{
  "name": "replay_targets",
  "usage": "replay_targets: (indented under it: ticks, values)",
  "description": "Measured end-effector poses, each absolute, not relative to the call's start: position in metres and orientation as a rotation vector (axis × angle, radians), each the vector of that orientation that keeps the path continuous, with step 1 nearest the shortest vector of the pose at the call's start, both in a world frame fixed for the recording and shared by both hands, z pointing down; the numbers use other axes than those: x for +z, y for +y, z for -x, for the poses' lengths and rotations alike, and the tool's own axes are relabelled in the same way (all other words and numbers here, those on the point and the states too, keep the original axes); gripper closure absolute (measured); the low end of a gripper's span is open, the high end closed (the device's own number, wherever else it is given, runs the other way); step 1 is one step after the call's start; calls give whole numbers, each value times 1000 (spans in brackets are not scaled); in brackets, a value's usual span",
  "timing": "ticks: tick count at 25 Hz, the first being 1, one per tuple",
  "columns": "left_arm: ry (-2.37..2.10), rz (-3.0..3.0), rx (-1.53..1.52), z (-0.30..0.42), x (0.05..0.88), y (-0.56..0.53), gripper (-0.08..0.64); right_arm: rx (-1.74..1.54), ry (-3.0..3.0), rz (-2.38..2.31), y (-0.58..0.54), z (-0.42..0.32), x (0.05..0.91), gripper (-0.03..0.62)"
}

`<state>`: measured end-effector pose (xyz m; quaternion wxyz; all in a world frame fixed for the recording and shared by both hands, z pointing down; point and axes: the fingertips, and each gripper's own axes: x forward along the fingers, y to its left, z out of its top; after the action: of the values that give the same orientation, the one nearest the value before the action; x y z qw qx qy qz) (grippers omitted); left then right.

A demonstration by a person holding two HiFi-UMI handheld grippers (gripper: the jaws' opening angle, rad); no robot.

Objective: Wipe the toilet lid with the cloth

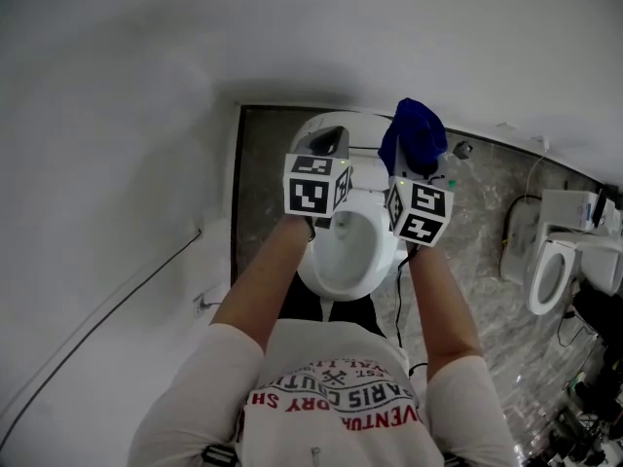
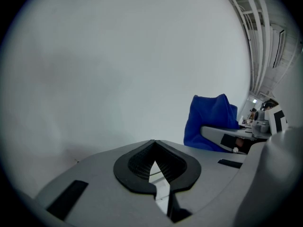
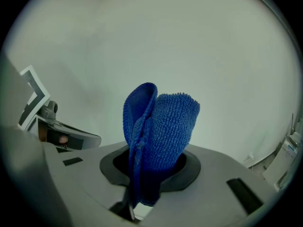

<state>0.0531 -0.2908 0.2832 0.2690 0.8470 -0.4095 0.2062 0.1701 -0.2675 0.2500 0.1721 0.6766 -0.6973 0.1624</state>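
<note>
Toilet lid (image 1: pixel 358 122): appears raised at the back of the toilet, behind the open bowl (image 1: pixel 343 251); it sits mostly behind the two grippers in the head view, so its exact tilt cannot be made out.
Cloth (image 3: pixel 160 126): a blue microfibre cloth, folded and standing up out of the right gripper (image 3: pixel 150 162), whose jaws are clamped on its lower edge. The free end is bunched up toward the pale wall (image 2: pixel 118 70), apart from any surface.
Left gripper (image 2: pixel 152 144): jaws closed together at the tips with nothing between them, held up beside the cloth and facing the wall. It is likely kept clear so the wiping hand has room.
Position: the person stands directly over the bowl, forearms extended, both marker cubes (image 1: pixel 316 185) level above the rim. This looks like a ready stance and not yet a wiping stroke.
Progress: judged not begun, as the cloth touches nothing.
Next move: likely lowering the cloth flat onto the lid.
Surroundings: a second toilet (image 1: pixel 557 270) stands well apart on the right.
</note>
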Motion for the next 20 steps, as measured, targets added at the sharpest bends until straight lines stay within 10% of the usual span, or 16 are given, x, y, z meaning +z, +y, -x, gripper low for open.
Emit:
replay_targets:
  ticks: [20]
  values:
    - [-1293,-2288,590,-44,279,-161,554,416,-2229,-1734,-143,-137,242,499]
